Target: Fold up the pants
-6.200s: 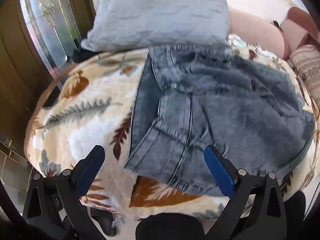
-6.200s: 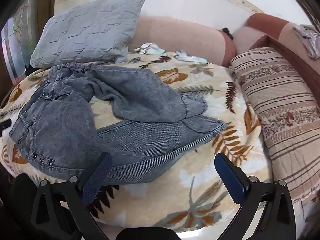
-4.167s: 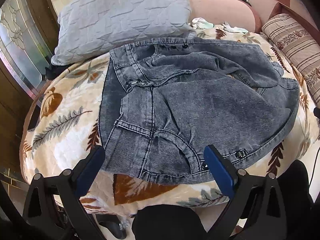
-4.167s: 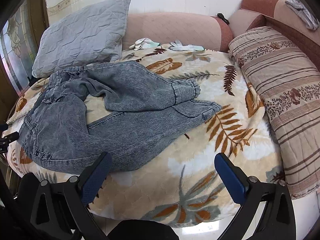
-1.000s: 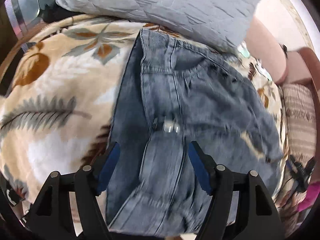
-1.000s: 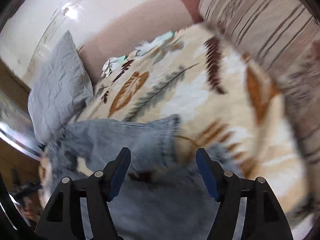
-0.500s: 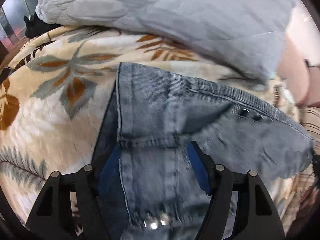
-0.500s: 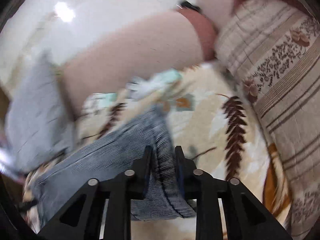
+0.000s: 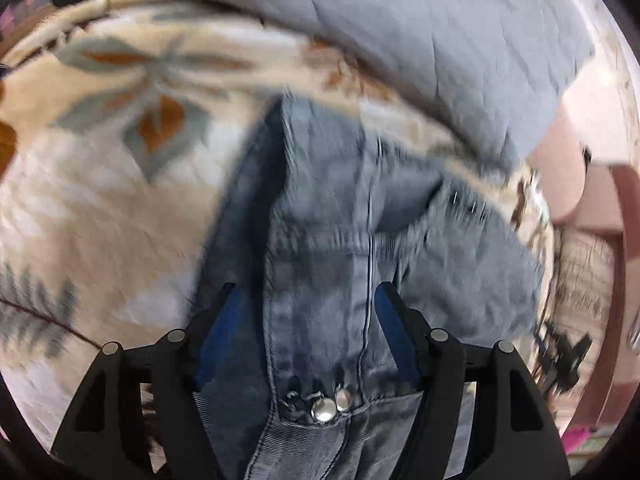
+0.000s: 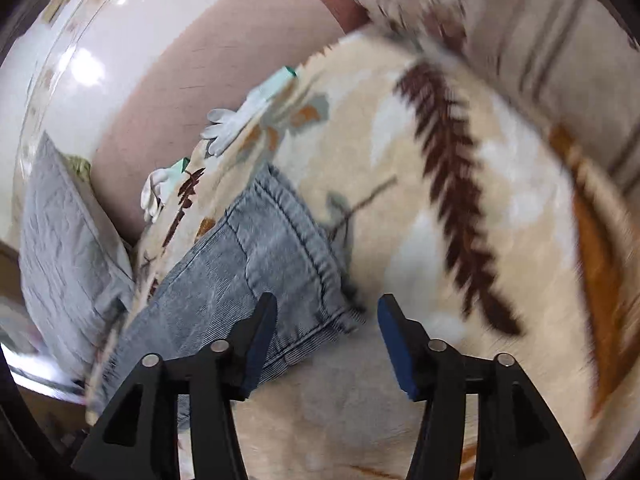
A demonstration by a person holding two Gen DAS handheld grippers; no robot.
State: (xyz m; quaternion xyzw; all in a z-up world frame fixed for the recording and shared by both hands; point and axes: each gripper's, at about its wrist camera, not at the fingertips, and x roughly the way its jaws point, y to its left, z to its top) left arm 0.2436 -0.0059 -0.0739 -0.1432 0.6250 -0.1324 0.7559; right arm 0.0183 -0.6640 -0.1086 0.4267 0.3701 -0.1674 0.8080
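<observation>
- Denim fills the near part of the left wrist view: the pants lie on the blanket, waistband end towards the camera, two metal studs at the fly.
- Left gripper straddles that waistband with jaws apart — cloth lies between the blue pads, but whether they press on it I cannot tell; likely placed to pin or lift this end for a fold.
- Right gripper has just been opening — one leg cuff lies by its left finger, not pinched, so that end looks newly laid out flat.
- Beyond the cuff, two pale gloves lie at the blanket's far edge.
- Farthest, one grey pillow leans behind the waistband, and one striped cushion sits at the right.
</observation>
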